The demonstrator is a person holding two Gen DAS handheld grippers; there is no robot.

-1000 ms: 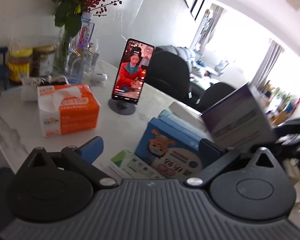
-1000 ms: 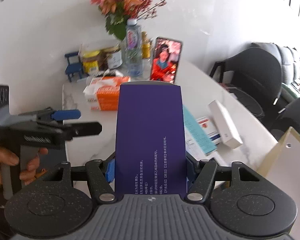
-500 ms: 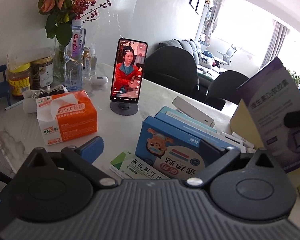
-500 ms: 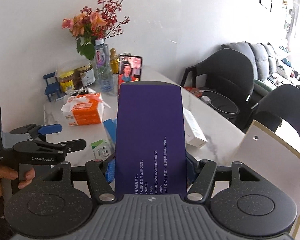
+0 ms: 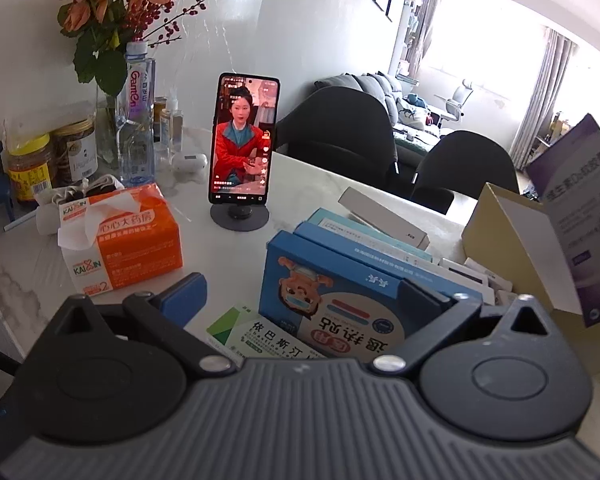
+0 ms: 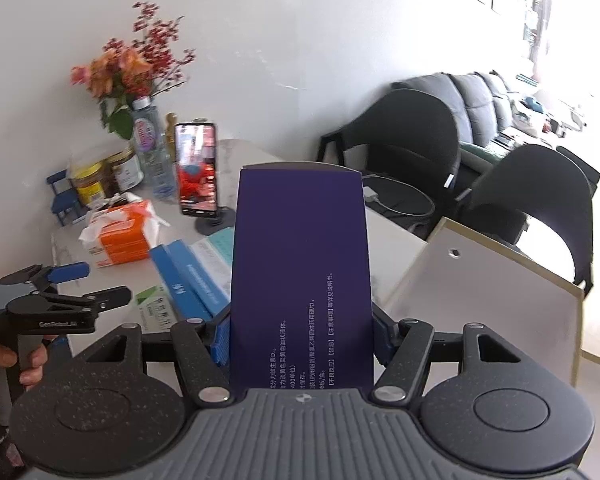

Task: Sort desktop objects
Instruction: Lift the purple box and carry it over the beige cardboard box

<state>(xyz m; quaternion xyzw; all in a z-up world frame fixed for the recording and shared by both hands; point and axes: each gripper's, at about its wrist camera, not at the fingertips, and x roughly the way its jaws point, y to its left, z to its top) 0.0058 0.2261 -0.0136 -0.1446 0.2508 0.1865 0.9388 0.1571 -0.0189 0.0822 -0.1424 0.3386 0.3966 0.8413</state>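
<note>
Right hand-held gripper (image 6: 302, 344) pinching a purple medicine box (image 6: 300, 264) above the table (image 6: 260, 152).
Left hand-held gripper (image 5: 300, 296) spread, empty, over a blue box (image 5: 332, 300).

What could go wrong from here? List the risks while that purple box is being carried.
1. The right gripper pinches the purple box only near its bottom end, so the tall box could tilt or slip out.
2. The cardboard bin has a raised flap close beside the box; the box could catch on it.
3. The left gripper hangs open just above the blue box and green packet; it could knock them.
</note>
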